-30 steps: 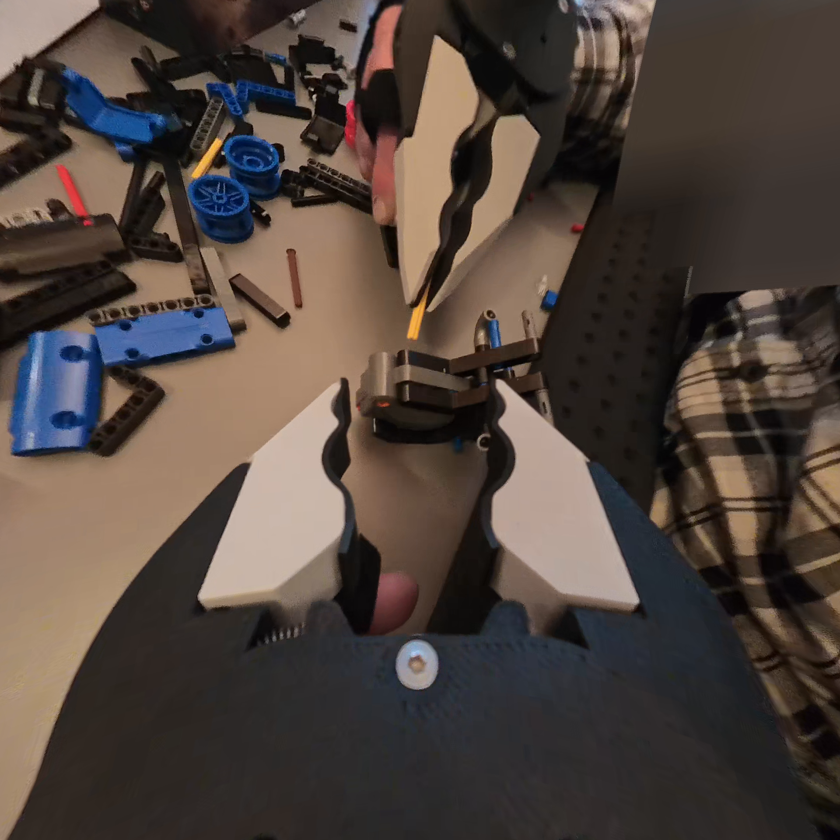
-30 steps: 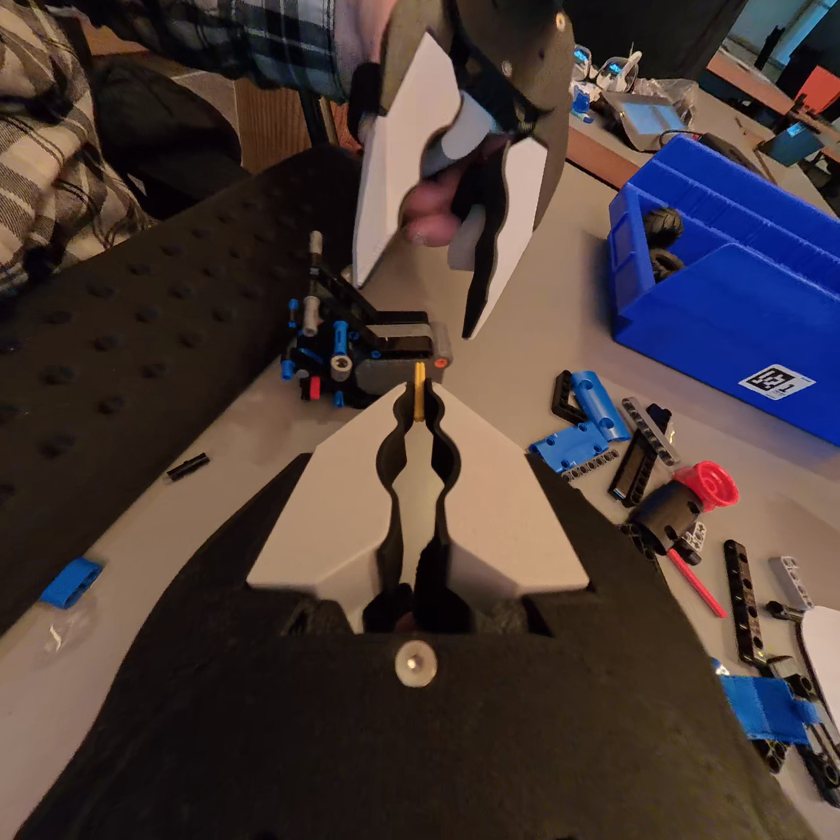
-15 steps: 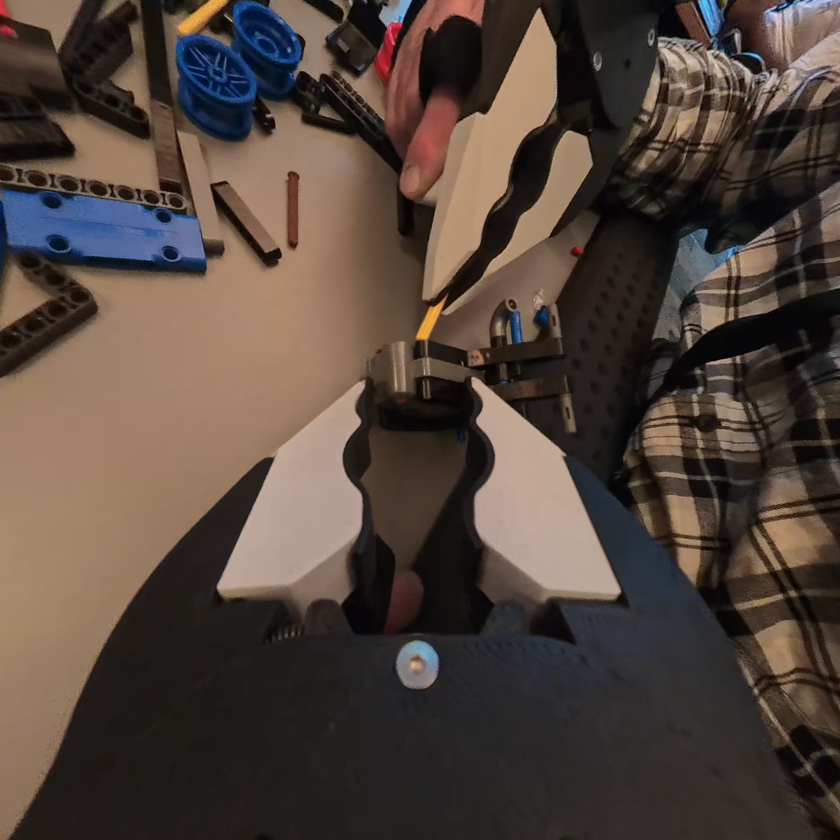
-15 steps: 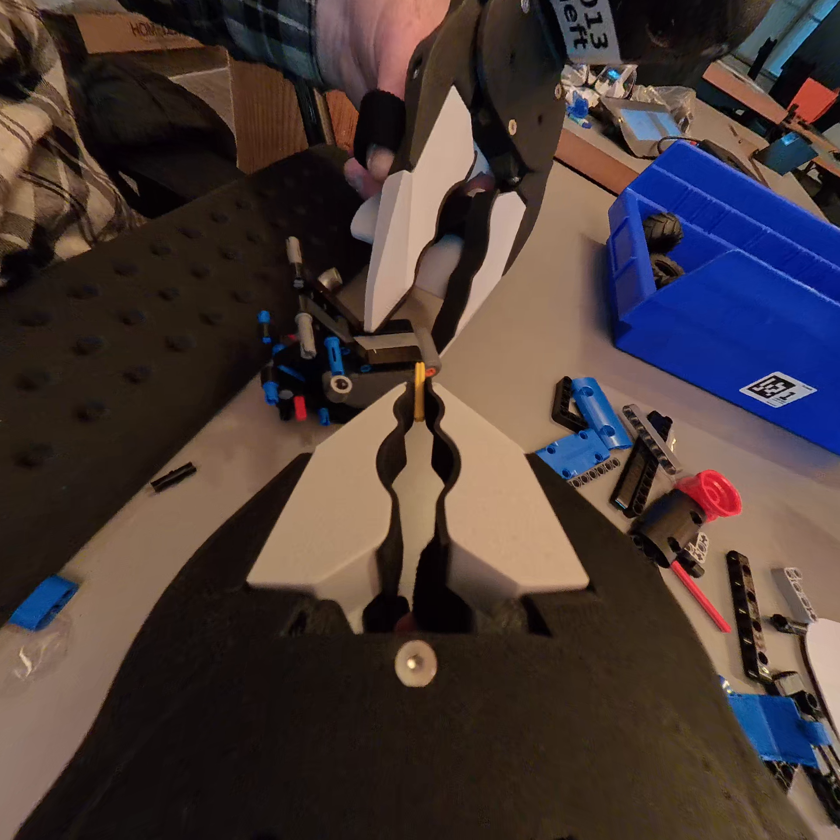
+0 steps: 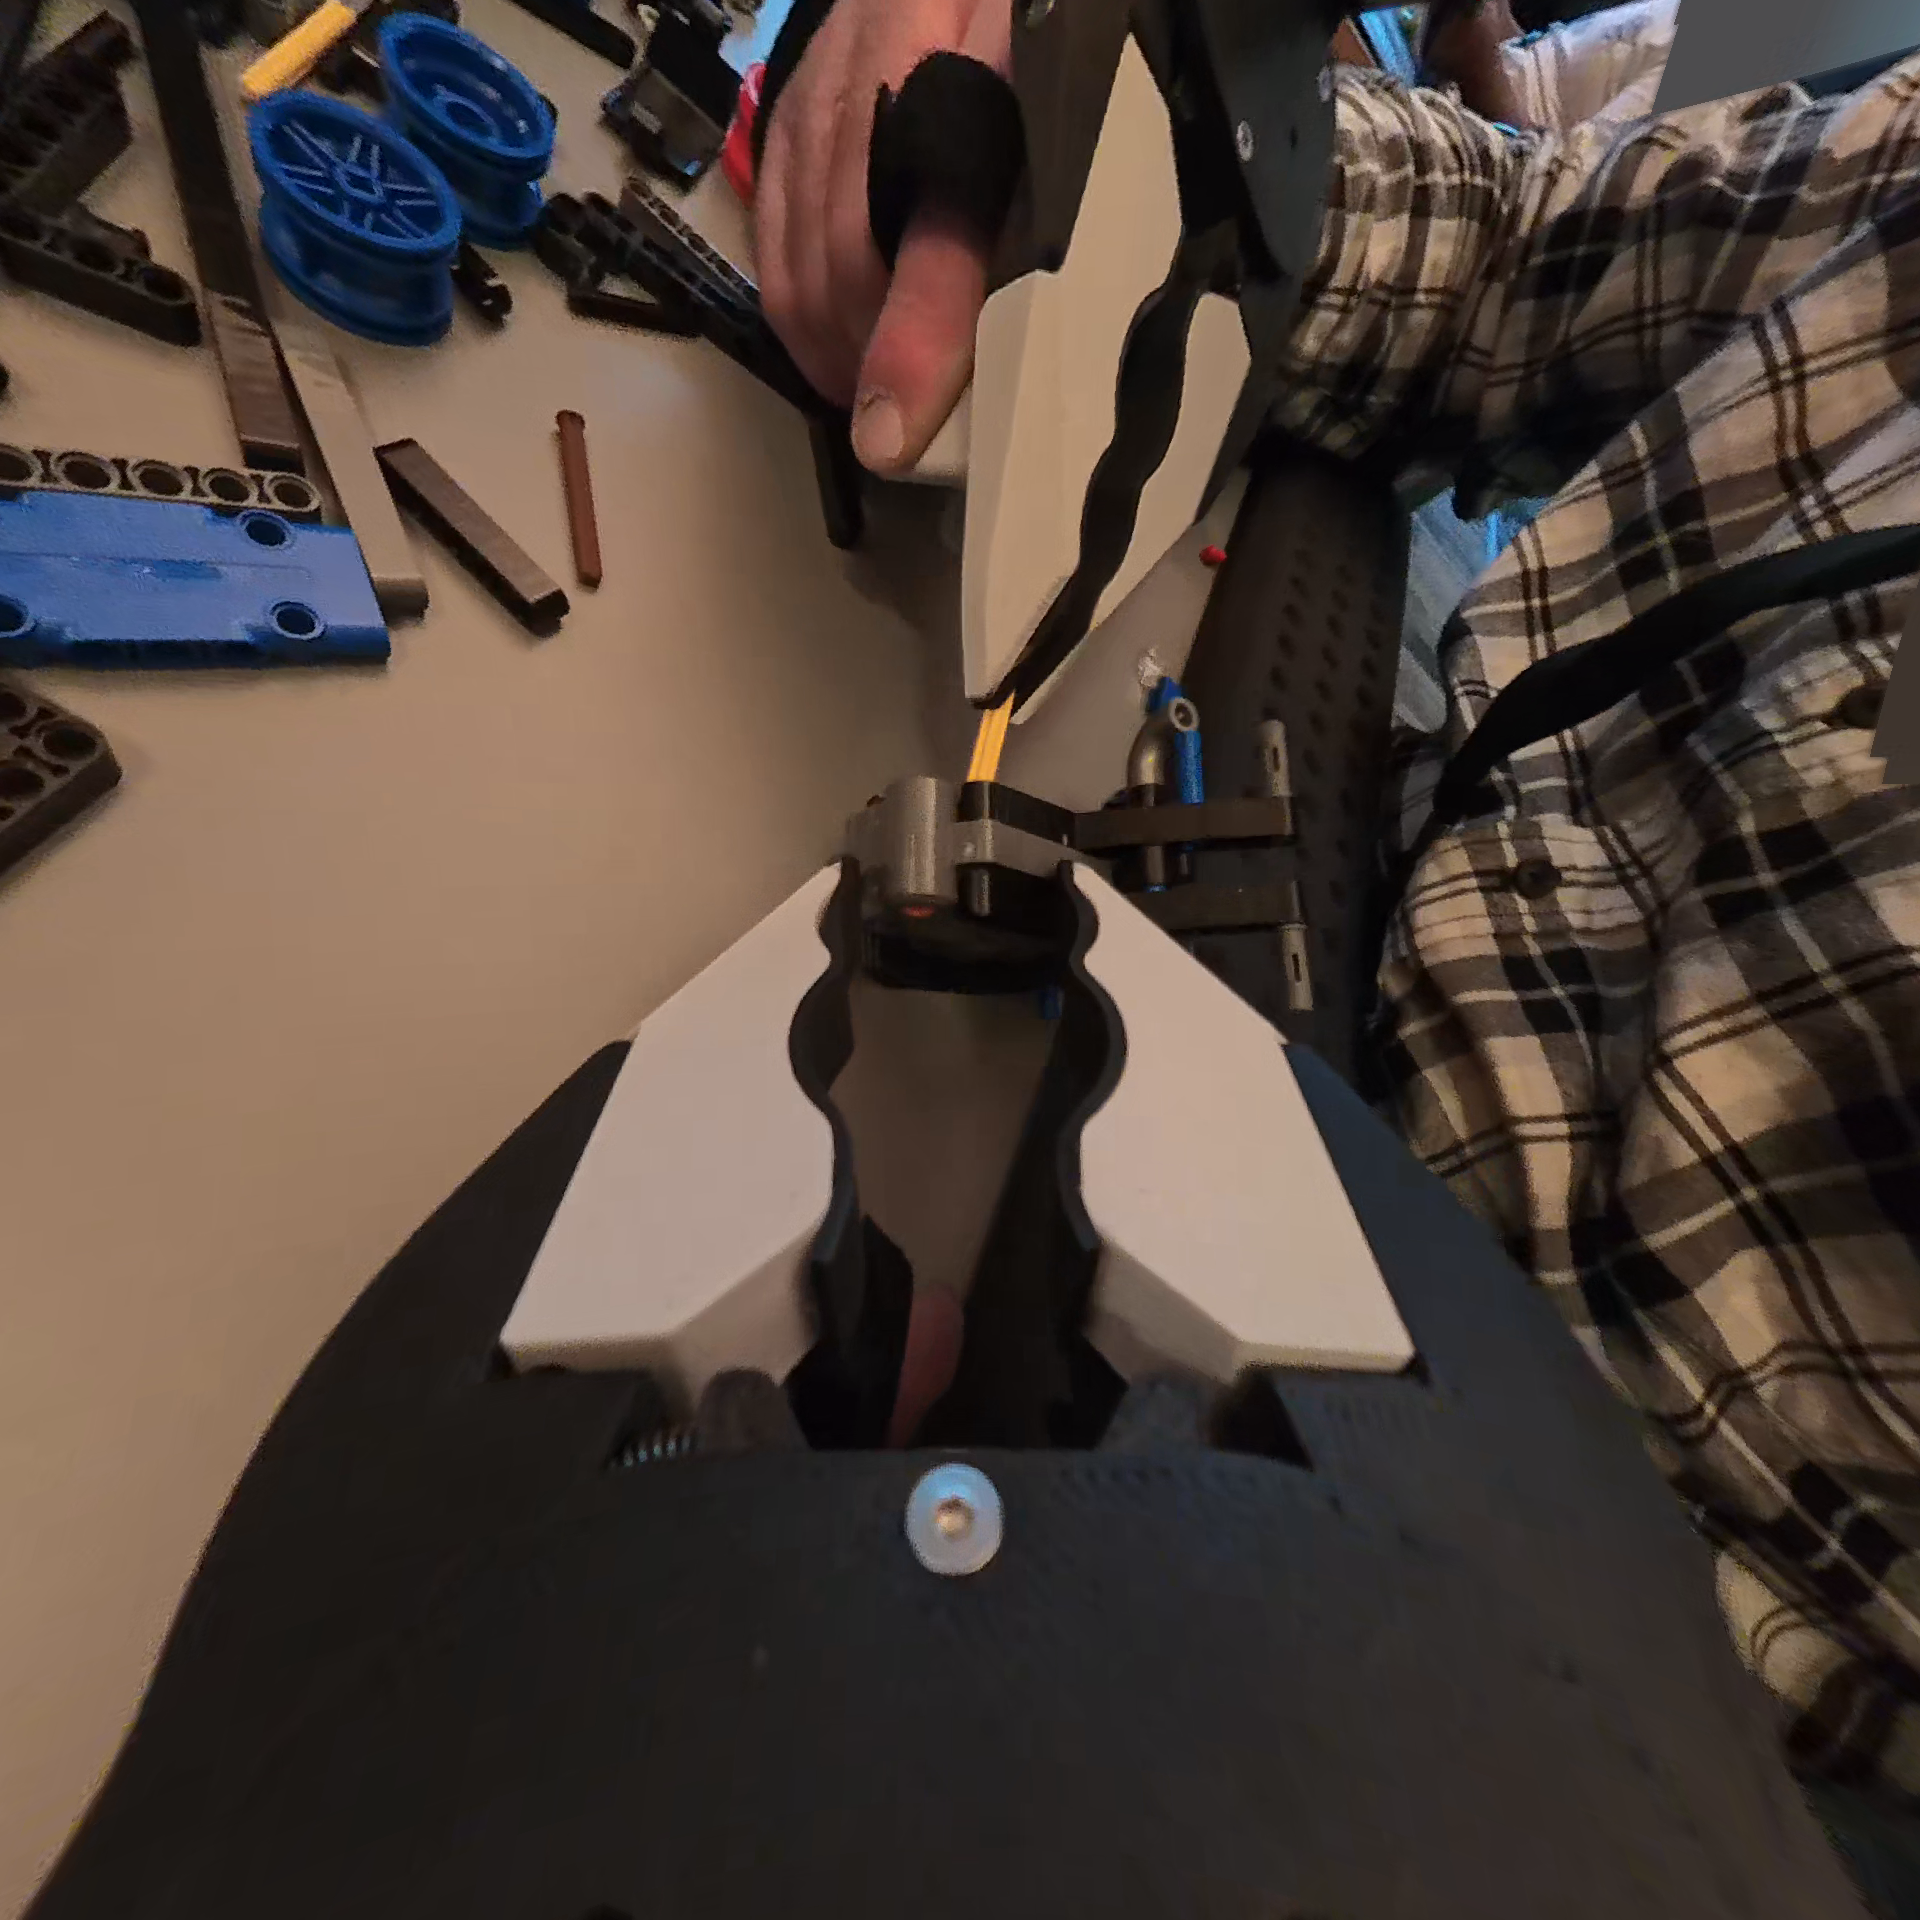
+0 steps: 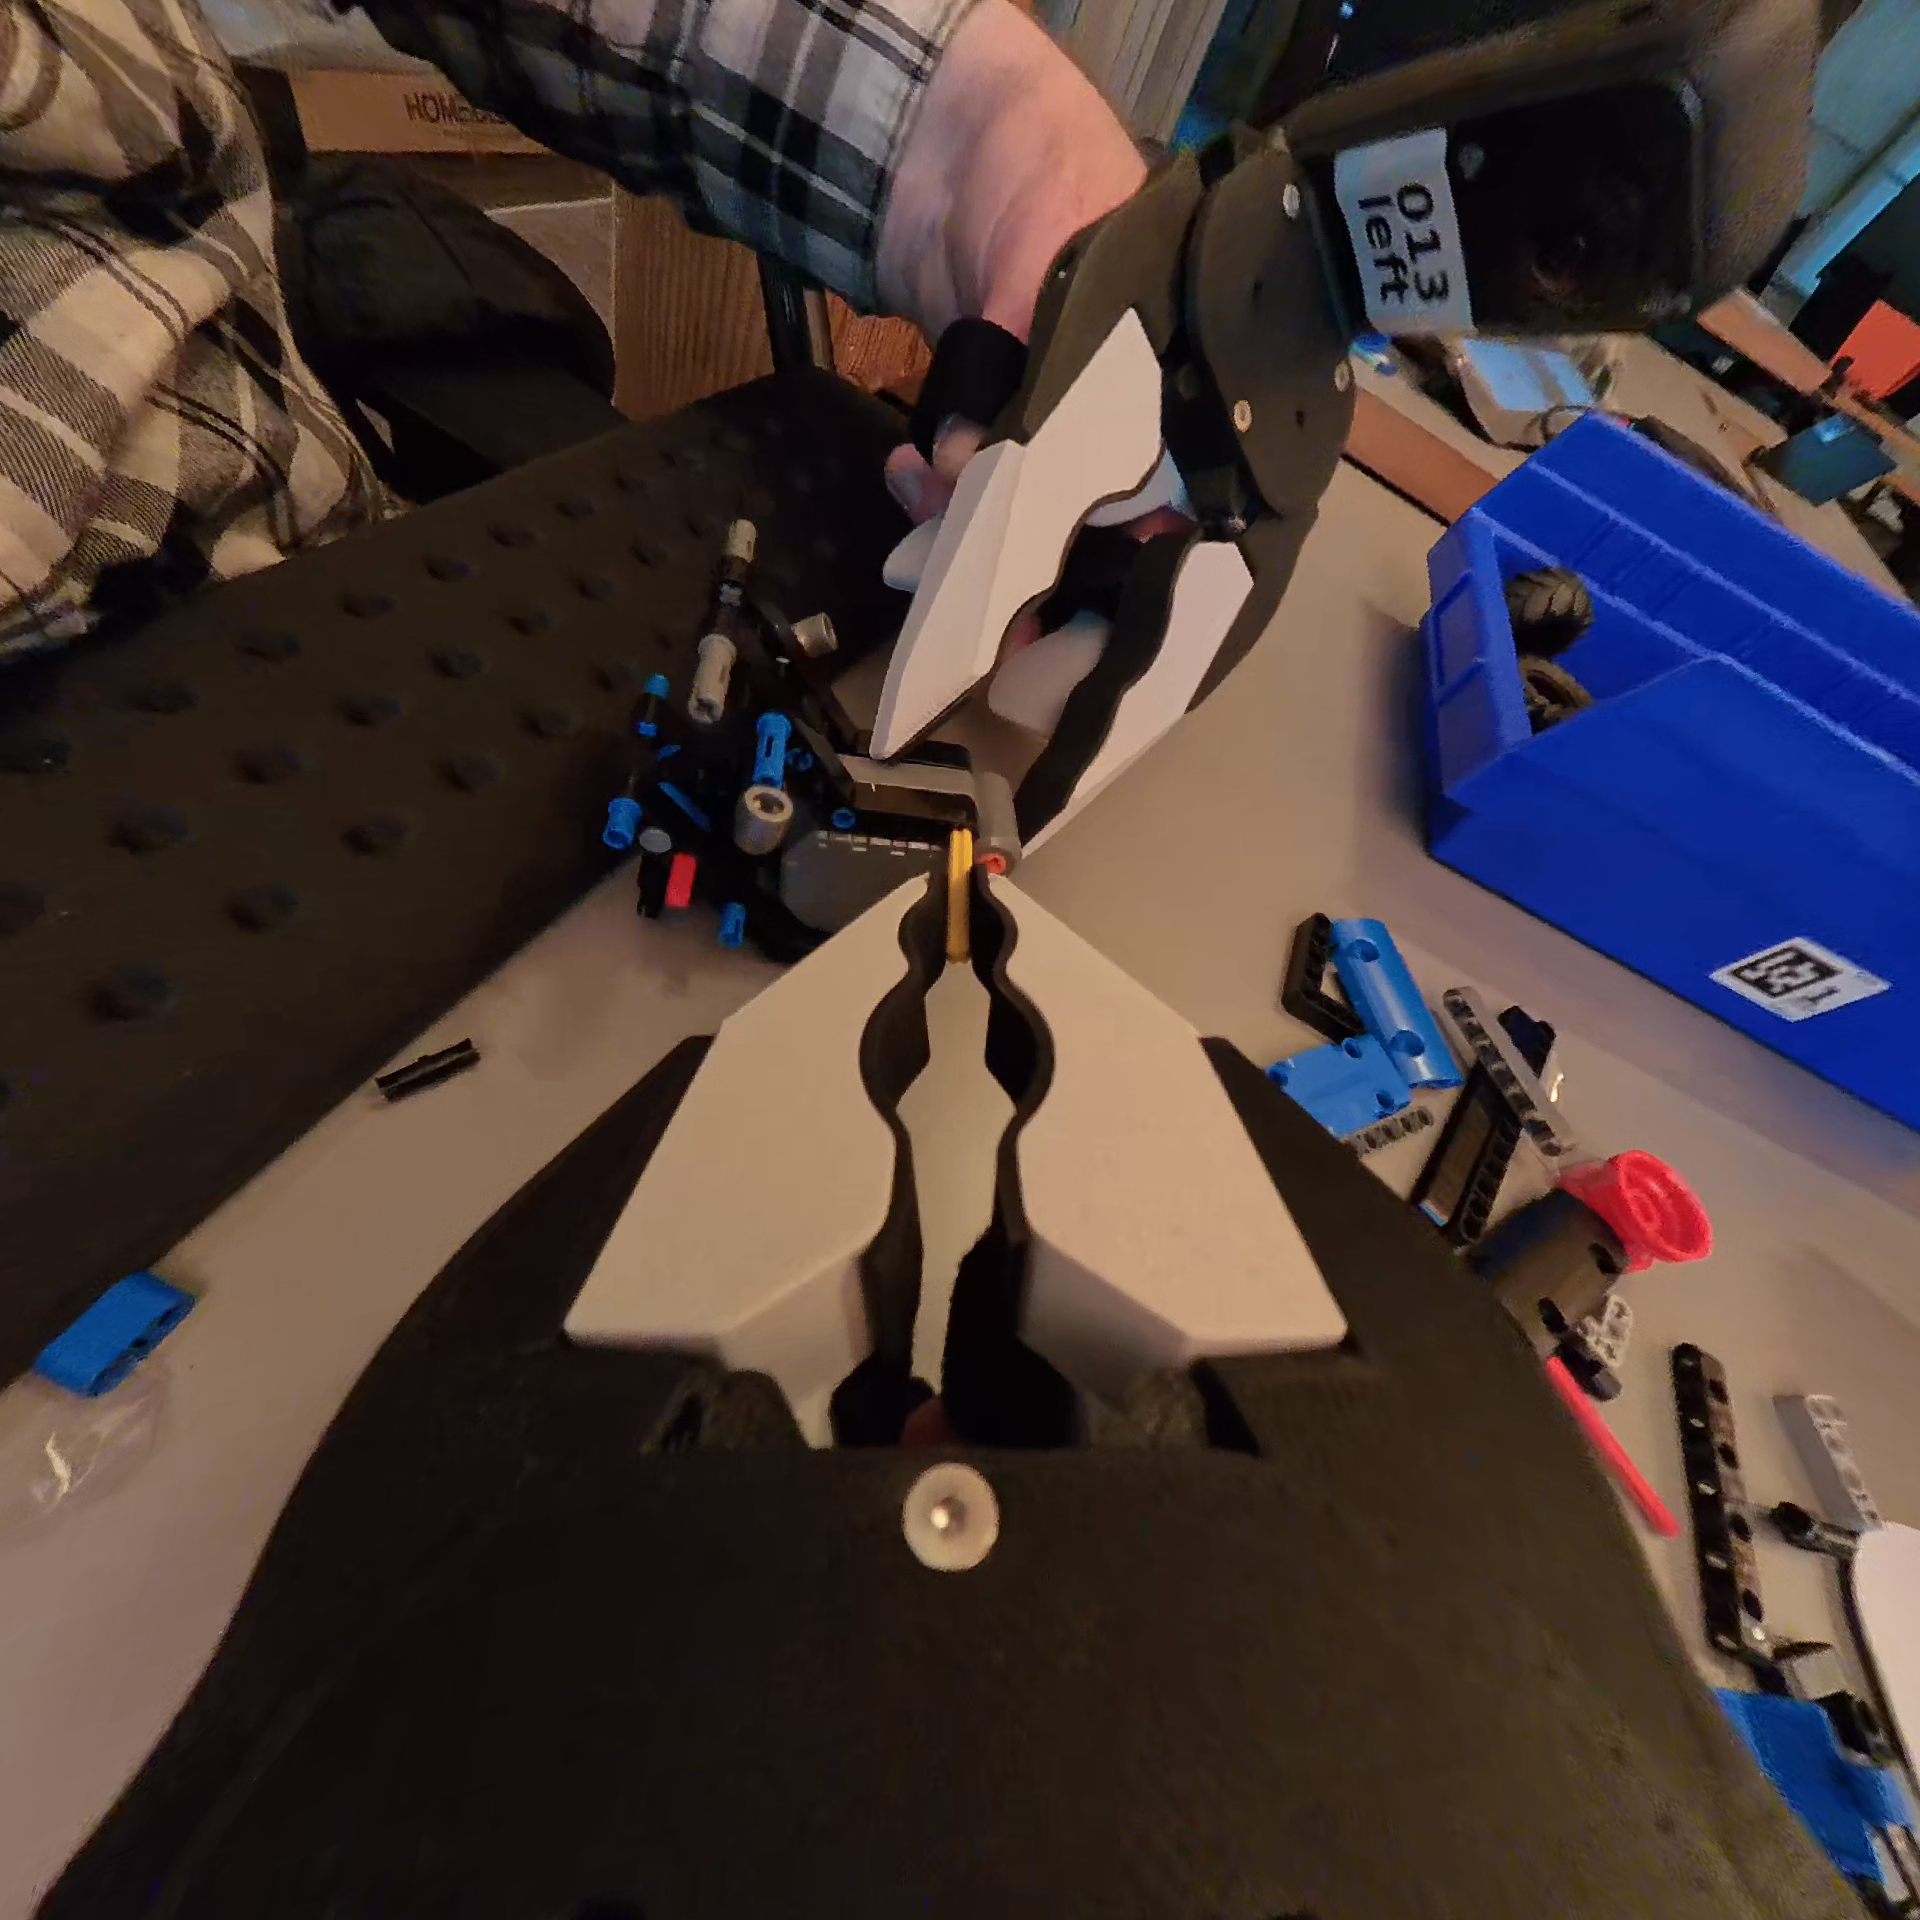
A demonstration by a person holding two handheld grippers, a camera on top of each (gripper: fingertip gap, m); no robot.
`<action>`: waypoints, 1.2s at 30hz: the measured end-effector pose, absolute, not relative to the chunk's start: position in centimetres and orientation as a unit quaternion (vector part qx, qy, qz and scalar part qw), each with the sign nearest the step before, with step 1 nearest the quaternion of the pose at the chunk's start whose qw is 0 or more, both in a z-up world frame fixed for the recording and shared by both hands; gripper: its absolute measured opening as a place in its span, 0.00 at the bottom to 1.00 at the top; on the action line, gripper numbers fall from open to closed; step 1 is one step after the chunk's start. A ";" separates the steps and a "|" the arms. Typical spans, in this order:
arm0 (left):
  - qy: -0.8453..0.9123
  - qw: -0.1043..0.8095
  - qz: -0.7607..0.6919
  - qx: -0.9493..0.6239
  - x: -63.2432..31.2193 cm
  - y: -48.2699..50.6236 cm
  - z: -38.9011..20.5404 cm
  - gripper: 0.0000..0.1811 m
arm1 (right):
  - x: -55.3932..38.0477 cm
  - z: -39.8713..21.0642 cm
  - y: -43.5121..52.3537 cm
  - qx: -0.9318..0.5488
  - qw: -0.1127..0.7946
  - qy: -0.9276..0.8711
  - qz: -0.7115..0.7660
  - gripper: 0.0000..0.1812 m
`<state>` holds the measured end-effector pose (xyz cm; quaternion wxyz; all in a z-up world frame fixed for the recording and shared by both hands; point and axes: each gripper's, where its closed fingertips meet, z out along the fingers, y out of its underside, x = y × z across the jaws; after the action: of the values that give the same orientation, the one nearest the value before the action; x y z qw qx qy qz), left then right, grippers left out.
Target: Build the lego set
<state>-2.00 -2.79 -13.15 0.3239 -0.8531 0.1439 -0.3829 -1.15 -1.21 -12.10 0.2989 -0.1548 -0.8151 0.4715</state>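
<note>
L gripper [image 5: 961, 894] fingers clamped on the grey/black lego assembly [image 5: 966, 862], frame center, at the surface [image 5: 436, 883] edge. R gripper [image 6: 961, 894] fingers pinching yellow axle [image 6: 958, 904], tip touching assembly's top. Loose blue wheels [image 5: 353, 208] upper left.

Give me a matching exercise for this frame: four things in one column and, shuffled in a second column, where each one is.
Things:
1. yellow axle
2. grey and black assembly
3. two blue wheel rims
4. red wheel piece

Places:
A. lying on the table beside the black beams, far from both grippers
B. pinched at the tips of the right gripper
C. on a black block near the blue bin
D. between the tips of the left gripper

Pairs: 1-B, 2-D, 3-A, 4-C
</note>
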 end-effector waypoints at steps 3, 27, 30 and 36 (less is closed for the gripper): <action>0.163 0.317 -0.395 -0.846 -2.1 -2.7 -13.2 0.19 | -1.3 -12.1 -1.2 -0.131 0.322 -0.818 0.458 0.02; 0.208 0.311 -0.449 -0.811 -1.3 -2.5 -13.2 0.18 | -1.6 -12.9 -1.7 -0.094 0.332 -0.842 0.415 0.02; 0.216 0.313 -0.447 -0.810 -1.3 -2.7 -13.2 0.18 | -1.7 -13.0 -2.1 -0.093 0.332 -0.844 0.411 0.02; 0.206 0.321 -0.427 -0.820 -1.7 -2.3 -13.2 0.21 | -1.9 -13.0 -1.6 -0.103 0.331 -0.846 0.406 0.02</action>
<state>-1.66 -2.32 -13.17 0.3214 -0.8199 0.2062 -0.4265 -1.91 -1.56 -13.03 0.3309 -0.1032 -0.8456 0.4060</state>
